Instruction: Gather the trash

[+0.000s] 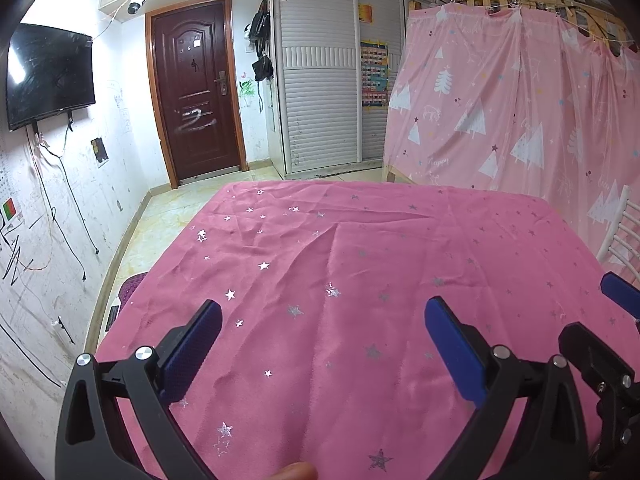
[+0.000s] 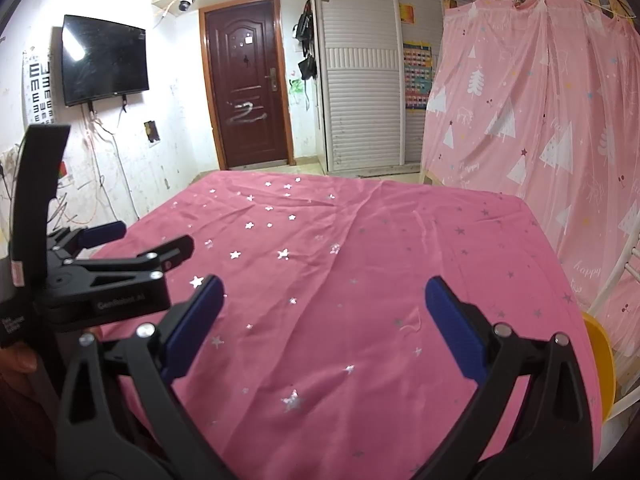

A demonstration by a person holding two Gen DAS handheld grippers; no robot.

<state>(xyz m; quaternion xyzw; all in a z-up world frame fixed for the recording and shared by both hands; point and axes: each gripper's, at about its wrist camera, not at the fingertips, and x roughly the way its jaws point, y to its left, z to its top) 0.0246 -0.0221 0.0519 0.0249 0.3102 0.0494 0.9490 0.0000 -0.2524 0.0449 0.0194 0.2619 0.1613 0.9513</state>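
A dark brown door (image 1: 196, 88) stands in the far wall, with a black wall-mounted television (image 1: 48, 76) to its left and white slatted wardrobe doors (image 1: 320, 80) to its right. A pink tree-printed curtain (image 1: 520, 108) hangs at right. The marked white walls (scribbles, perhaps) meet a pale tiled floor (image 1: 180, 204).
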